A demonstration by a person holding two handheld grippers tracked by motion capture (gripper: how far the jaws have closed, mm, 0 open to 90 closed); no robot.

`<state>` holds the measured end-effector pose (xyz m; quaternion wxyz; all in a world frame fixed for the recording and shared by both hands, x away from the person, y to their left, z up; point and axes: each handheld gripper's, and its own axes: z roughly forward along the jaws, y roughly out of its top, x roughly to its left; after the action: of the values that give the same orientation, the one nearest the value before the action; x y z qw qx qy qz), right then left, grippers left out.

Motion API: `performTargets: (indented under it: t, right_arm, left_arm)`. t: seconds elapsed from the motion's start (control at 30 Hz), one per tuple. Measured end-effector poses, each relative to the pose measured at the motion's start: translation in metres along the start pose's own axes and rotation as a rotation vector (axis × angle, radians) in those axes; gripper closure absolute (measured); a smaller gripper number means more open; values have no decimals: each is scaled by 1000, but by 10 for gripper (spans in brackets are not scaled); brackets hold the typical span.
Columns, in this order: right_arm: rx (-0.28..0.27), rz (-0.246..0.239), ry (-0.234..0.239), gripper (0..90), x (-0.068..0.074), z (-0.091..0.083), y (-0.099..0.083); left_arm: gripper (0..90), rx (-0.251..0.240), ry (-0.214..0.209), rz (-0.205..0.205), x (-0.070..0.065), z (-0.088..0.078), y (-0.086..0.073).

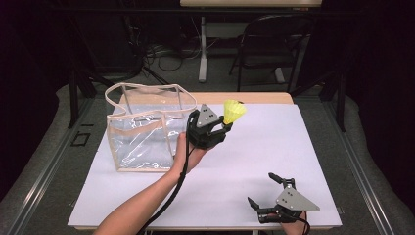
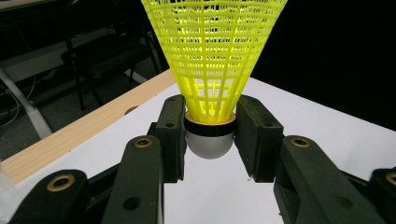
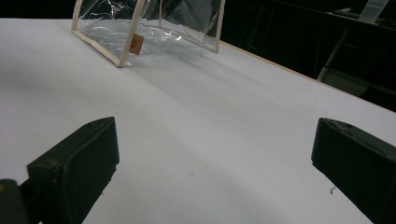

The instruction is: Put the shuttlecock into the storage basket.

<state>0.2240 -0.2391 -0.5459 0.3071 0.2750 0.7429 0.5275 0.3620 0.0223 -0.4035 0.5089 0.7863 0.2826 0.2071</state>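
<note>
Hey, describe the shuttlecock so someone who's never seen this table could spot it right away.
Start at the white table and find the clear plastic bag at its left rear. Just right of the bag, the left gripper holds the shuttlecock by its base. It is the one bright yellow thing, with a mesh skirt.

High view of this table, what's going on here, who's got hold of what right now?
A person works at a white table with a gripper in each hand. The left gripper is raised off the table, shut on the cork base of a yellow shuttlecock, right beside a clear plastic bag standing with its top open. The right gripper rests near the table's front edge, jaws wide apart and holding nothing.
</note>
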Motion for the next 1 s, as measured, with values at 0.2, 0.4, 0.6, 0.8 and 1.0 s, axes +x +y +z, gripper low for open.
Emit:
performTargets:
  t: [0.2,0.4,0.6,0.8,1.0]
  right_arm:
    - [0,0,0,4,0,0,0]
    - [0,-1,0,4,0,0,0]
    - [1,1,1,4,0,0,0]
    - [1,2,2,4,0,0,0]
    - [1,3,1,4,0,0,0]
  left_arm:
    - [645,-4,10,7,3,-3,2]
    - [645,-7,22,11,7,-6,3]
    - [645,-10,36,9,11,-8,3]
    - [645,-8,51,13,17,-10,4]
    - [645,-11,69,10,23,-14,5]
